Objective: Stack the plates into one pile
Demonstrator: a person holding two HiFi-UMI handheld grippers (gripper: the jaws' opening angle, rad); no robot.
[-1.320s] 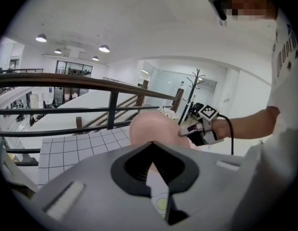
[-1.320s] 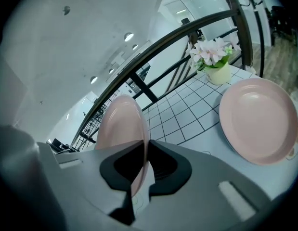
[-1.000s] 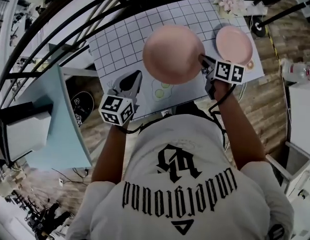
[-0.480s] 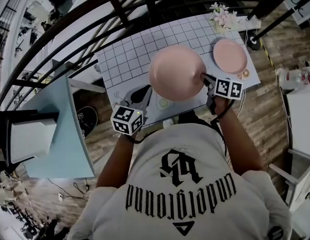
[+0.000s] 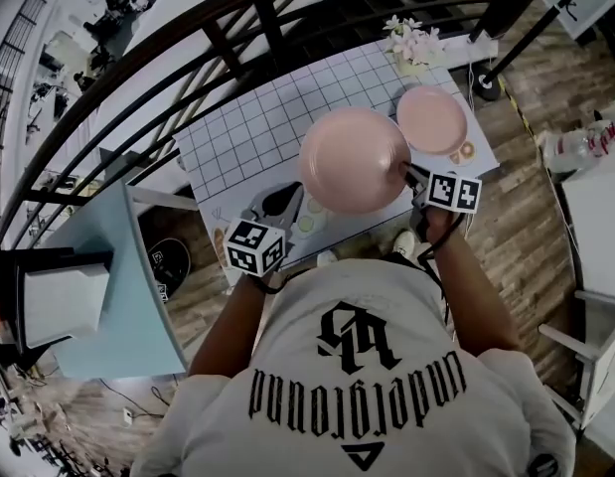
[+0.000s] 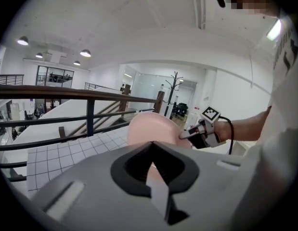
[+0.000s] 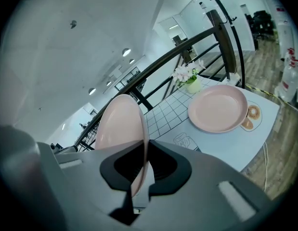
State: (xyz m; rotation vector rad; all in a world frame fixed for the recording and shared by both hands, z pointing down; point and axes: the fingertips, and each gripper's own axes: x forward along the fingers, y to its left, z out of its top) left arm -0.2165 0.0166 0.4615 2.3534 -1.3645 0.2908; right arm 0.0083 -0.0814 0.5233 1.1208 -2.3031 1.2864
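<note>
Above the gridded table, right gripper pinches the raised plate, edge-on in its view; left gripper pressed together.

Bright, even indoor light from ceiling lamps. Strong fisheye bending, black corners. Close foreground soft, unfocused.

The table has a white top, ruled in a black grid over its far and left part, plain along the near edge. A pink plate lies right side up at the right end, beside a printed doughnut. Flowers stand at the far right corner, near the plate. A jar outline is printed on the plain strip
</note>
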